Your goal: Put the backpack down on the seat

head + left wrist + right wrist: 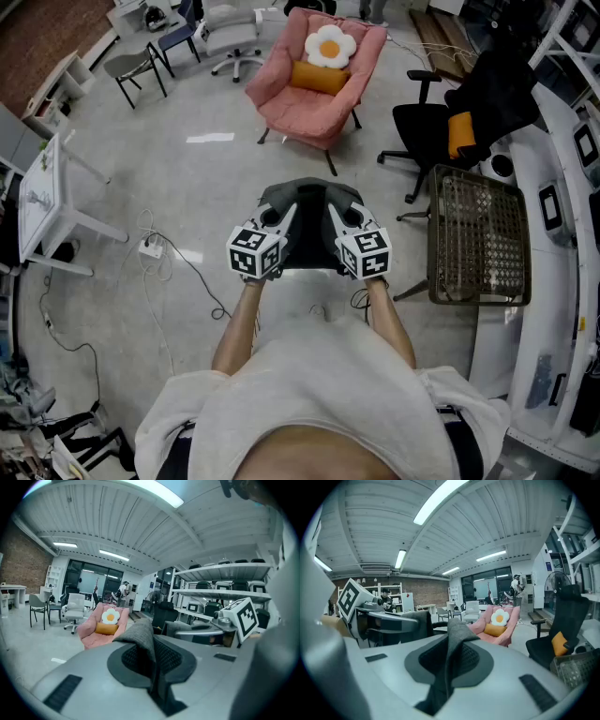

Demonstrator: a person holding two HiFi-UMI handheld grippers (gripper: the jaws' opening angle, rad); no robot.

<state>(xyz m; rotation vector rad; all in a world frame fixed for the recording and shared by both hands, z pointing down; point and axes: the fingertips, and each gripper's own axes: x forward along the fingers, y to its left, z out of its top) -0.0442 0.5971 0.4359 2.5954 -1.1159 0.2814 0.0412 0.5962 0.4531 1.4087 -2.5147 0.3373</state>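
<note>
**Floor** (187, 178): pale grey concrete, glossy.
**Wall** (37, 37): red brick, far left.
**Ceiling** (497, 522): white ribbed panels with strip lights (440, 498).
**Windows** (485, 585): dark-framed glazing at the far end.
**Furniture:**
- white table (42, 202), left
- grey chair (131, 67) and white swivel chair (232, 37) beyond the table
- pink armchair (309, 108), centre, with flower cushion (329, 45) above orange cushion (317, 77)
- black office chair (441, 131) to the right of the armchair
- wire basket (478, 246) near the office chair
- white counter (562, 281) along the right
- shelving (220, 581)

**On floor:** power strip (150, 248) and cable (197, 277).
</note>
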